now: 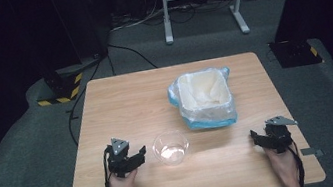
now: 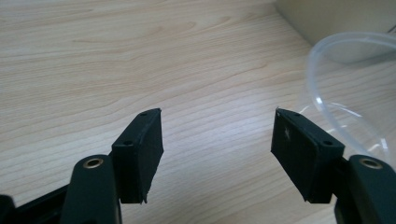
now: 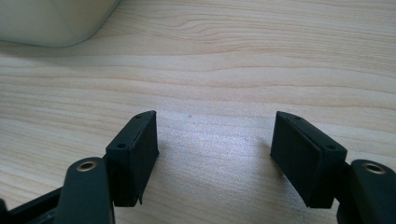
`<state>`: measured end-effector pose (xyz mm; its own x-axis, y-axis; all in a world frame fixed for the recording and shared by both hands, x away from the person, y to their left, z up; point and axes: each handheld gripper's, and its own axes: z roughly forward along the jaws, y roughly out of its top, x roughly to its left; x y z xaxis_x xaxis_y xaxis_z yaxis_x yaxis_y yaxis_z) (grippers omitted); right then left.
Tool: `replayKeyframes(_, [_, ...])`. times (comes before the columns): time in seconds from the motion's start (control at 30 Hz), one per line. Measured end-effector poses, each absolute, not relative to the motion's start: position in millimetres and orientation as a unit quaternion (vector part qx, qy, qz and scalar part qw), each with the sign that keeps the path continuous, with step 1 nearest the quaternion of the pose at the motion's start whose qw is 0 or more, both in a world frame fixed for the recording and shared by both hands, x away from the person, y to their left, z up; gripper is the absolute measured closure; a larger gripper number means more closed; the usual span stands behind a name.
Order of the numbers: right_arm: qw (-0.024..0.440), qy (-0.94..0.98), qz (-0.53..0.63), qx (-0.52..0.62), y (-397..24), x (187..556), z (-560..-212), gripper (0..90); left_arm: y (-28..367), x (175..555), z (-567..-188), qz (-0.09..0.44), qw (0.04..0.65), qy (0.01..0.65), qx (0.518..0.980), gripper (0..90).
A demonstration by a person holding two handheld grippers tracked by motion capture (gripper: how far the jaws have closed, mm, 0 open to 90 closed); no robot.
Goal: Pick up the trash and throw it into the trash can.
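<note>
I am working at a table (image 1: 121, 105), taking the bowl (image 1: 171, 148) near its front edge as my marker. Behind the bowl and a little to its right, a bin (image 1: 205, 98) is sitting on the table, apart from the bowl, with a bag (image 1: 208, 123) lying in it and folding over its rim. I am holding my left gripper (image 1: 139, 154) just left of the bowl, close beside its rim. I am holding my right gripper (image 1: 255, 138) well to the right of the bowl, in front of the bin's right corner.
</note>
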<state>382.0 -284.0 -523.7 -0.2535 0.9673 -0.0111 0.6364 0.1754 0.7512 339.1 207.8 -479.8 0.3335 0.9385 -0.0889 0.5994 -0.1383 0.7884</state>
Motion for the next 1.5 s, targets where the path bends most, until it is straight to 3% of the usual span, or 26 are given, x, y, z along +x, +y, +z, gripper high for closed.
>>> replayKeyframes(0.27, [0.256, 0.722, 0.323, 0.555, -284, 382, -524, 31.3, 197, 337, -467, 0.201, 0.422, 0.514, 0.720, 34.7])
replayKeyframes(0.5, [0.256, 0.722, 0.323, 0.555, -284, 382, -524, 31.3, 186, 343, -466, 0.188, 0.427, 0.502, 0.728, 41.9])
replayKeyframes(1.2, [0.257, 0.723, 0.323, 0.554, -284, 382, -524, 31.3, 167, 362, -480, 0.159, 0.408, 0.505, 0.744, 81.7])
replayKeyframes(1.5, [0.256, 0.723, 0.323, 0.555, -284, 382, -524, 31.3, 168, 361, -478, 0.153, 0.420, 0.500, 0.742, 84.0])
